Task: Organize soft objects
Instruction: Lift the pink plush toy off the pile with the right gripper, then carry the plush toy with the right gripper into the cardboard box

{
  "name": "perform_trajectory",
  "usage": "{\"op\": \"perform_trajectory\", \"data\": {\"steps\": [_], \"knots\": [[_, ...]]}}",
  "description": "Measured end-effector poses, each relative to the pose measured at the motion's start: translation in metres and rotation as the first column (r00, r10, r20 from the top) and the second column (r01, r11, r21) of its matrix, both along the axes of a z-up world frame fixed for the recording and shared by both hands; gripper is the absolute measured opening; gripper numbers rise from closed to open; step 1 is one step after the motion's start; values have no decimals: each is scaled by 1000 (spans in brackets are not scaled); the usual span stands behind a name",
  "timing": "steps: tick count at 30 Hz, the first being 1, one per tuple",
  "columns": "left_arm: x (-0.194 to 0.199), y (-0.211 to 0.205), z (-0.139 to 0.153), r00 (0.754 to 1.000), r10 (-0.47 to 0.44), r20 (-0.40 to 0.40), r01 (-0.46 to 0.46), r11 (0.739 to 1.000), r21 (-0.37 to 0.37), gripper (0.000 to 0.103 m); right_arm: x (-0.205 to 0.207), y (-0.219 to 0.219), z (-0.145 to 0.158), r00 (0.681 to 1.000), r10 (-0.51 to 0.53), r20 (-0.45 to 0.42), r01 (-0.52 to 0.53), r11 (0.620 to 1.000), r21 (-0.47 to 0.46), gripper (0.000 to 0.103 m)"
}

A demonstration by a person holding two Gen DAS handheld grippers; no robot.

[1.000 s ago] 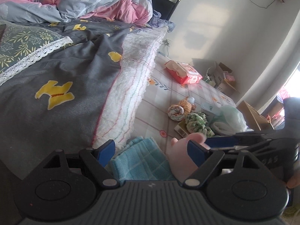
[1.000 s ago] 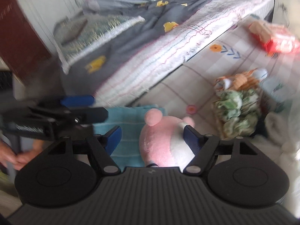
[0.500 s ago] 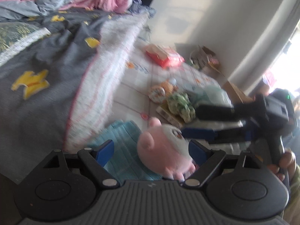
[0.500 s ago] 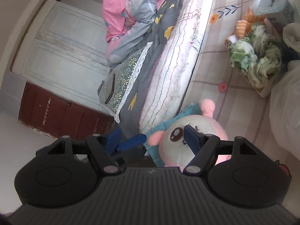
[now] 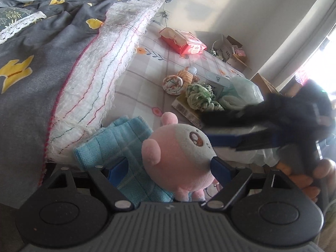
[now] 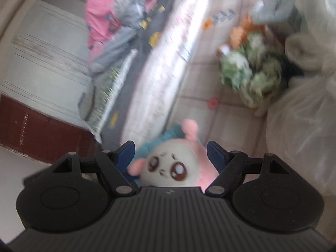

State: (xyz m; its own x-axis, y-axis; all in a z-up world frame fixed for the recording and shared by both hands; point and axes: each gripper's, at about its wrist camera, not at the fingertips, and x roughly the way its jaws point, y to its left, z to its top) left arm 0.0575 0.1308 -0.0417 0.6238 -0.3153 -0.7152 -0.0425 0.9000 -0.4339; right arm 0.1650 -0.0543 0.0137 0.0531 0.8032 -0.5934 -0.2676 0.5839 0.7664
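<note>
Pink and white, a plush toy (image 5: 178, 157) is seen lying on a folded blue towel (image 5: 117, 145) at the edge of the bed (image 5: 63, 67), on the checked sheet (image 5: 147, 79). The left gripper (image 5: 168, 168) is held spread around it; the right pad touches the toy's face, but whether it is pressed cannot be told, and the left pad is kept apart, over the towel. The right gripper (image 6: 170, 154) is also spread, and its jaws have just been opening, with the toy (image 6: 174, 163) between them and not squeezed. A green cloth bundle (image 5: 199, 96) and a rolled striped cloth (image 5: 173, 82) are placed further away, near a plastic bag (image 5: 241, 90).
</note>
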Motion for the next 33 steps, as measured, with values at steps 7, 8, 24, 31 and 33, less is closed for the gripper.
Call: {"op": "perform_trajectory", "data": {"steps": [7, 8, 24, 31, 33], "knots": [[3, -2, -2, 1000, -16, -2, 16, 1000, -25, 78, -3, 16, -15, 999, 37, -16, -38, 999, -36, 82], [4, -3, -2, 1000, -19, -3, 19, 999, -34, 77, -3, 17, -14, 999, 44, -12, -45, 998, -38, 82], [-11, -38, 66, 980, -67, 187, 59, 997, 50, 74, -29, -29, 60, 989, 2, 150, -8, 999, 39, 79], [13, -92, 106, 943, -185, 278, 157, 980, 121, 74, -32, -93, 102, 963, -124, 239, 104, 990, 94, 78], [22, -114, 115, 928, -230, 294, 195, 970, 143, 74, -31, -118, 110, 952, -169, 256, 145, 983, 111, 78]]}}
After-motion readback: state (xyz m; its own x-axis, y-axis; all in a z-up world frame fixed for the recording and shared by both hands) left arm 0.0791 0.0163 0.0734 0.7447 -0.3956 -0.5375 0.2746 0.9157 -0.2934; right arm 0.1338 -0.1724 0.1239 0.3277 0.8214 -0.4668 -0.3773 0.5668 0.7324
